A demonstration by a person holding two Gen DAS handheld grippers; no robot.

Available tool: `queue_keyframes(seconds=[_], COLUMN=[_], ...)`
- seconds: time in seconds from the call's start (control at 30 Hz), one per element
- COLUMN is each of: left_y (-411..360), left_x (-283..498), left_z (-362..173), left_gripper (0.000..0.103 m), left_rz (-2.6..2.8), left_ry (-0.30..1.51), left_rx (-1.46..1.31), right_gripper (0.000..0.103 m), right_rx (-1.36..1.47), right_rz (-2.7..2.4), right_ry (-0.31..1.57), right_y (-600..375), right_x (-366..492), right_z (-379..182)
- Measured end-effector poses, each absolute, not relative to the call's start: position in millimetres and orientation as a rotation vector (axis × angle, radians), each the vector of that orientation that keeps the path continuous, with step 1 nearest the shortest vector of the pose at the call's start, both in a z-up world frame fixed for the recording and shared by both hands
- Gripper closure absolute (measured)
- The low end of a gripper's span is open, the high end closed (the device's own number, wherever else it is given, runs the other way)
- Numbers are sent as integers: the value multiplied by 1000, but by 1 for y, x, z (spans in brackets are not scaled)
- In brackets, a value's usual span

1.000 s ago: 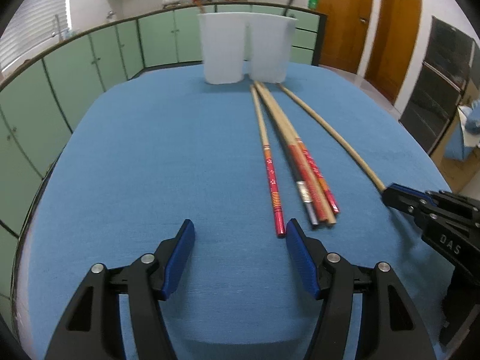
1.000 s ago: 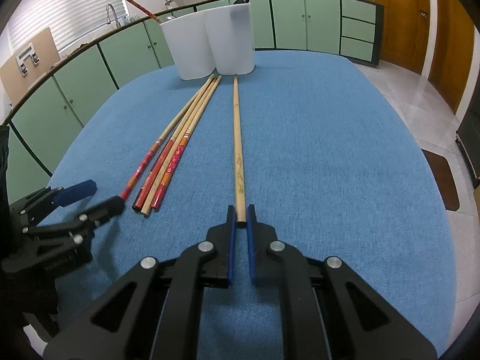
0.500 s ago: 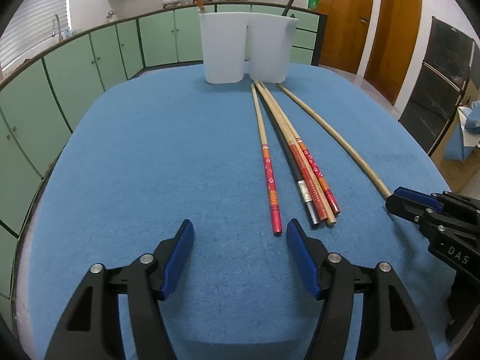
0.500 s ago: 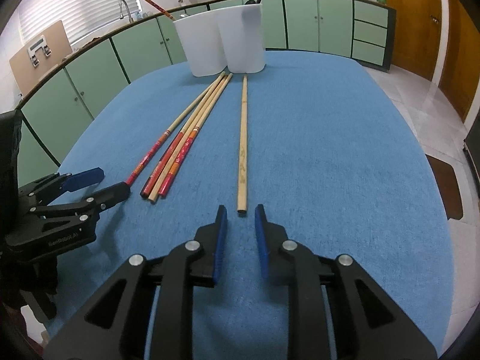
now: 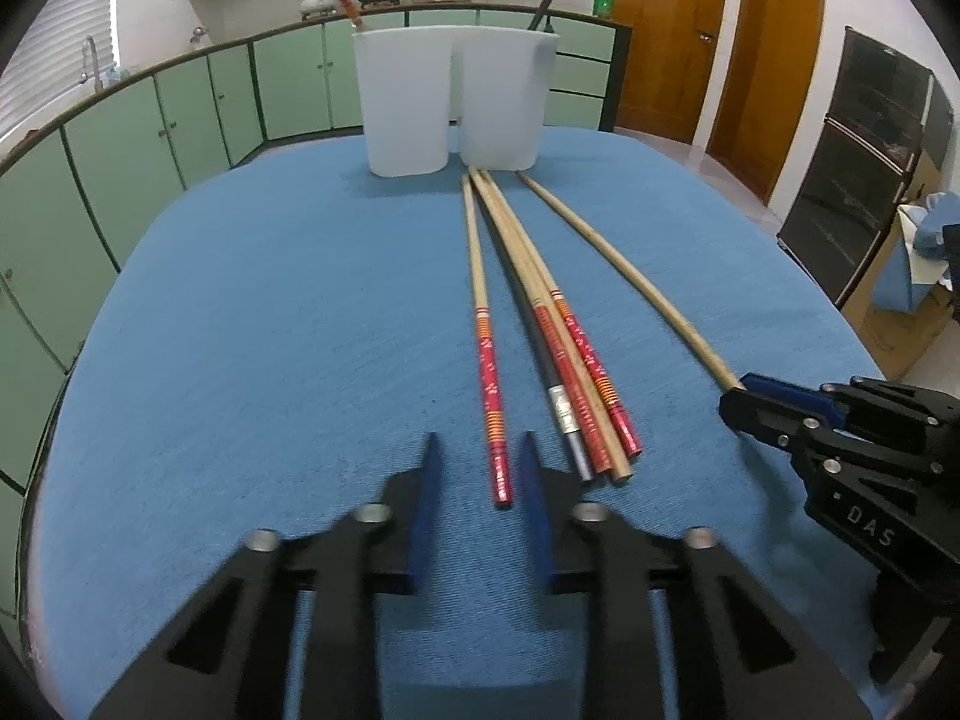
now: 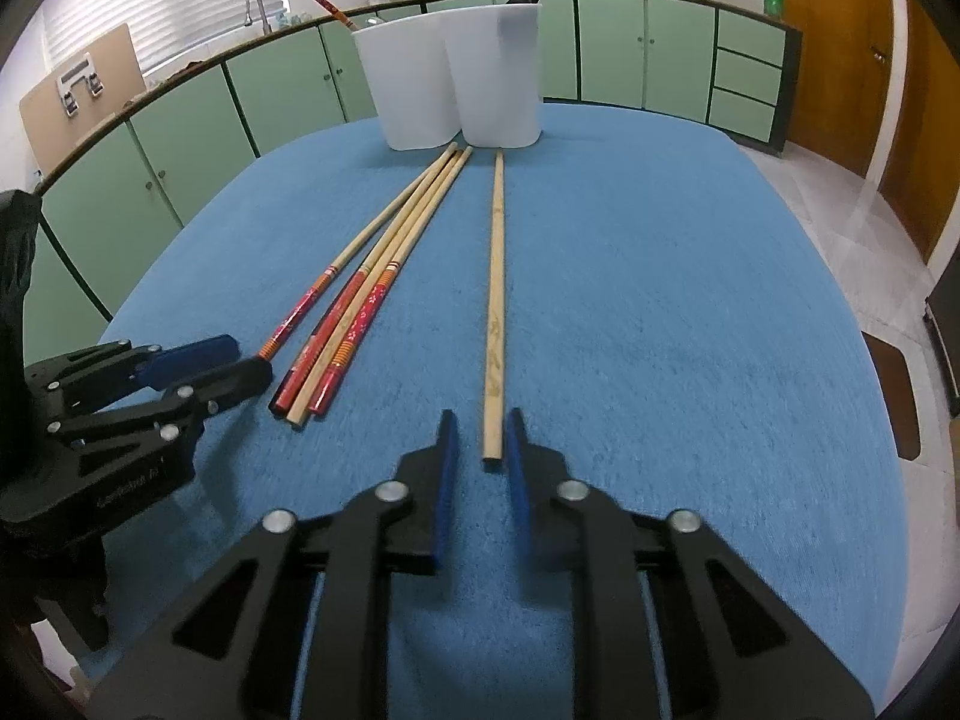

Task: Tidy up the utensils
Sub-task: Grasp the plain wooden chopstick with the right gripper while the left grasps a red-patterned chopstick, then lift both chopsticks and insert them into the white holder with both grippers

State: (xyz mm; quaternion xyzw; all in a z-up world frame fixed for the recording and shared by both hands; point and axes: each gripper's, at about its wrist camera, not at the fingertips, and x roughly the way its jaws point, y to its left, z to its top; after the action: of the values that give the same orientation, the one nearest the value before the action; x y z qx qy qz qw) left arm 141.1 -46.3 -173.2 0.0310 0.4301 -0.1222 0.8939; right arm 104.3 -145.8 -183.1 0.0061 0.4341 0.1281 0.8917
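- Left hand-held gripper (image 5: 474,468): part open, empty, straddling near tip of red stick (image 5: 487,348); long axis runs toward cups (image 5: 456,99).
- Right hand-held gripper (image 6: 480,444): part open, empty, astride plain stick (image 6: 495,300) end, same axis.

The right gripper (image 6: 478,438) sits low over the blue tablecloth (image 6: 660,312) with its blue-padded fingers apart, the near end of a plain bamboo chopstick (image 6: 494,306) lying between their tips. Left of it lies a bundle of red-handled chopsticks (image 6: 354,312), by the left gripper (image 6: 228,360). Two white holders (image 6: 456,78) stand behind.
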Motion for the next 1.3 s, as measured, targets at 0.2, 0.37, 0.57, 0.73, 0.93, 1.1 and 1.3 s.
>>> queue_keyframes(seconds=[0.2, 0.37, 0.57, 0.73, 0.93, 1.1, 1.3], left_y=[-46, -40, -29, -22, -18, -17, -7], left_x=[140, 132, 120, 115, 116, 119, 117], left_z=[-171, -155, -119, -87, -48, -49, -64], left_gripper=[97, 97, 97, 97, 97, 97, 98], left_rz=[-259, -250, -239, -235, -248, -248, -241], left_ry=[878, 829, 745, 665, 587, 594, 623], left_rx=[45, 48, 50, 45, 53, 55, -4], right_gripper=[97, 97, 97, 97, 97, 97, 97], right_rx=[29, 31, 37, 22, 27, 8, 27], right_rz=[270, 274, 277, 283, 296, 281, 276], right_ry=[893, 859, 793, 723, 641, 628, 677], right_y=[-149, -152, -158, -160, -166, -166, -165], right_x=[104, 98, 93, 91, 97, 97, 91], right_z=[-181, -171, -142, -109, -68, -60, -77])
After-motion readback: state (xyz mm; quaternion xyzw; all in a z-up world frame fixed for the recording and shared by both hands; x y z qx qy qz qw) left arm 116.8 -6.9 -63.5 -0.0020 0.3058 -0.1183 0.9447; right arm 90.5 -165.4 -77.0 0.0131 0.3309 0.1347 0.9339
